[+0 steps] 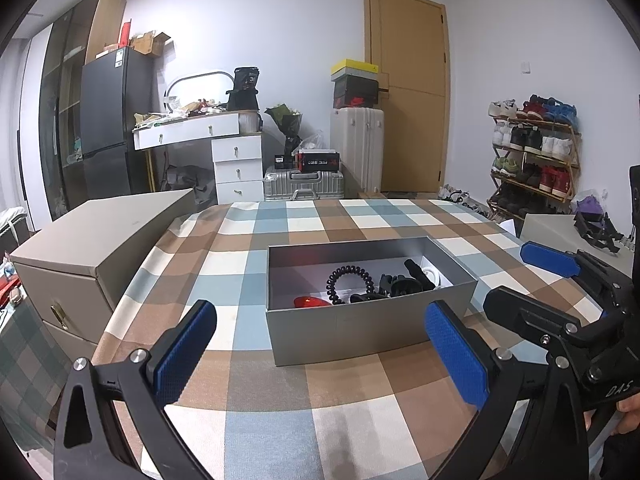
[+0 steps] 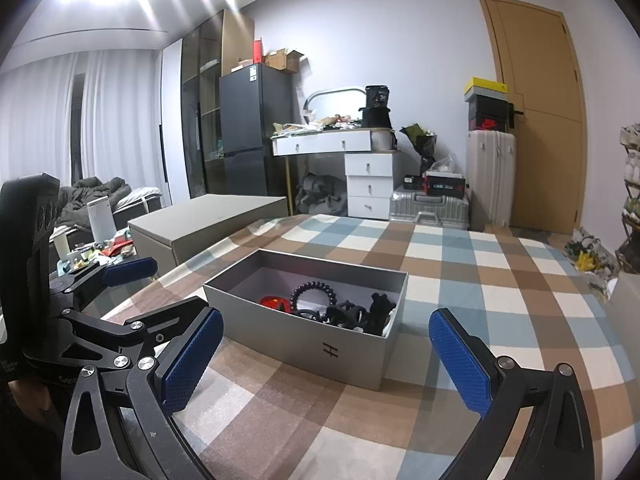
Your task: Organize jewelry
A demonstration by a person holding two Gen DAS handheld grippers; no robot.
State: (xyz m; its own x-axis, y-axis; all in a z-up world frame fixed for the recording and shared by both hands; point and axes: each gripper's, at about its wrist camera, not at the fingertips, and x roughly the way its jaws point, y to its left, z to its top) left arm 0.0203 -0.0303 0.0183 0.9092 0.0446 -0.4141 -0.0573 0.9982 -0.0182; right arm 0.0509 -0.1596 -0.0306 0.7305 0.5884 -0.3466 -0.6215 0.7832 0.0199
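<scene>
— Left gripper (image 1: pixel 320 352) hangs low over the checked tablecloth (image 1: pixel 280 384), its blue pads (image 1: pixel 186 354) spread wide with nothing between them. How does the other one stand?

— Right gripper (image 2: pixel 326 356) is just as wide apart and empty, and it sits close on the left one's right side, near enough that each camera catches the other tool at its edge.

— And the jewelry?

— Ahead of both, in an open grey box (image 2: pixel 320 344) lying on the cloth. Inside, toward the box's right end, I see a black beaded bracelet (image 1: pixel 350 282), a red piece (image 1: pixel 310 302) beside it, and a tangle of black items (image 2: pixel 360 312) I cannot tell apart.

— Any contact?

— None; both sets of fingers stop short of the box's near wall.

— Anything else close by?

— A closed beige box (image 1: pixel 96 240) stands left of the table.
</scene>
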